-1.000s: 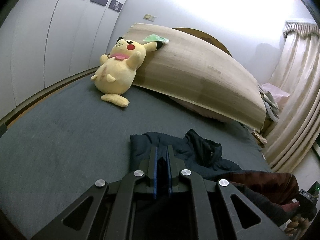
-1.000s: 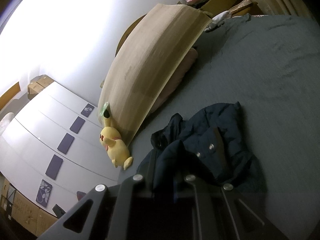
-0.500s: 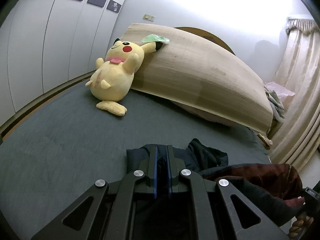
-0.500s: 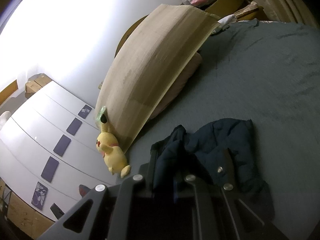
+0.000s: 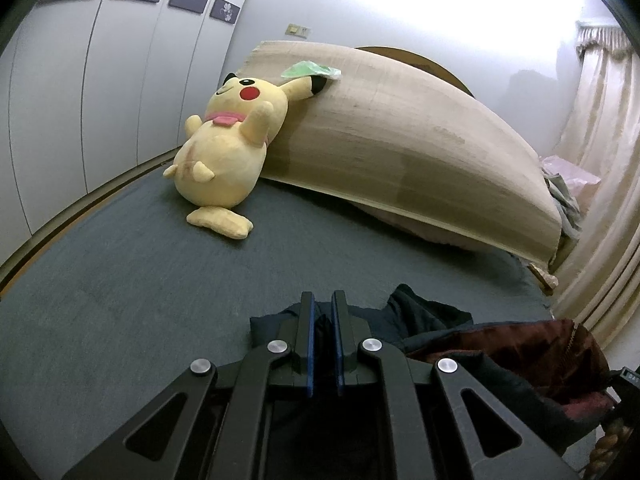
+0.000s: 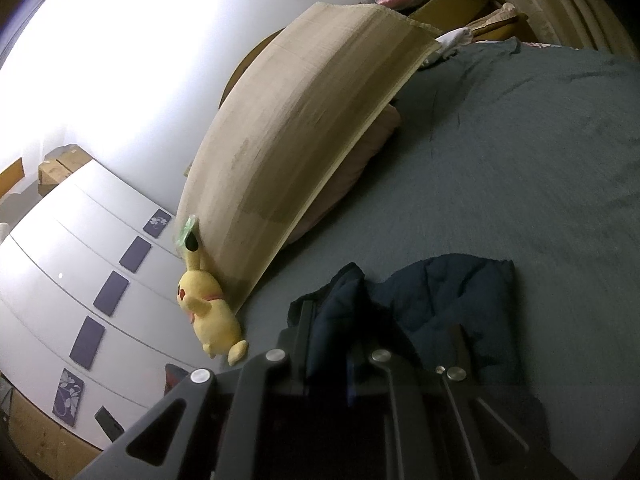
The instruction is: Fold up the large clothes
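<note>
Jacket (image 6: 440,300) pinched btwn both grippers' fingers (image 5: 306,320)

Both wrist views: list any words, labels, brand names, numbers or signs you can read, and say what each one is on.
No readable text in either view.
Wardrobe door panels: flower motifs only, no lettering.
Small device at the right edge of the left wrist view: some marks on it, too small and dark to read.
Cardboard boxes on top of the wardrobe: no print can be made out.
Navy jacket and yellow plush toy: no visible label or tag.
</note>
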`<control>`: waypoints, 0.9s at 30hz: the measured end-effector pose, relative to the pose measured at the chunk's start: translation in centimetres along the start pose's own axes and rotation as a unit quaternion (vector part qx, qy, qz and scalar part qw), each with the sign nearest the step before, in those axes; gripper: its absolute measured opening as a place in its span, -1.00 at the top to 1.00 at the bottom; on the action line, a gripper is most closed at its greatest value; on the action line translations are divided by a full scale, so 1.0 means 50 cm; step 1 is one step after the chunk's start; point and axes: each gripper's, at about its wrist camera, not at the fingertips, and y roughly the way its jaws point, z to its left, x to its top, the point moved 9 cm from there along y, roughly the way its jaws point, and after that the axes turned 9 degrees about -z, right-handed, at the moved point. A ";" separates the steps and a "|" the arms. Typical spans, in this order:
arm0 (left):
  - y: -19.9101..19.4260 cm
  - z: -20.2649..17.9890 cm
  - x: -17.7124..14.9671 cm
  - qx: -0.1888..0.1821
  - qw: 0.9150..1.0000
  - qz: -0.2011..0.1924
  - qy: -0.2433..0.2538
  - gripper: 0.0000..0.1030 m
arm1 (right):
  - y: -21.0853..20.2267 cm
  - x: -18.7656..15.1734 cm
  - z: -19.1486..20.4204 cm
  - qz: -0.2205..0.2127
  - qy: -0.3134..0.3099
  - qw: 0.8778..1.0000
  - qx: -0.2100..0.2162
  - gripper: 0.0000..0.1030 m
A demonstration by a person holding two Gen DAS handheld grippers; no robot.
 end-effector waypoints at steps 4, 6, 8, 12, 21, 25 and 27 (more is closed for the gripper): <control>0.019 0.001 0.004 0.003 1.000 0.002 0.002 0.85 | 0.019 0.013 0.001 -0.003 -0.001 1.000 -0.004 0.76; 0.034 -0.001 0.003 0.005 1.000 0.006 0.004 0.85 | 0.031 0.017 0.002 -0.002 -0.003 1.000 -0.008 0.76; 0.048 0.000 0.001 0.008 1.000 0.009 0.008 0.85 | 0.046 0.019 0.004 0.000 -0.006 1.000 -0.012 0.76; 0.082 0.004 0.000 0.014 1.000 0.019 0.006 0.85 | 0.072 0.026 0.001 0.003 -0.008 1.000 -0.020 0.76; 0.142 0.014 -0.012 0.025 0.999 0.037 0.013 0.85 | 0.139 0.031 -0.021 0.017 -0.007 0.999 -0.041 0.76; 0.166 0.016 -0.016 0.030 0.998 0.044 0.018 0.85 | 0.175 0.034 -0.034 0.025 -0.008 0.998 -0.052 0.76; 0.183 0.017 -0.020 0.033 0.998 0.049 0.024 0.85 | 0.189 0.034 -0.043 0.028 -0.008 0.998 -0.056 0.76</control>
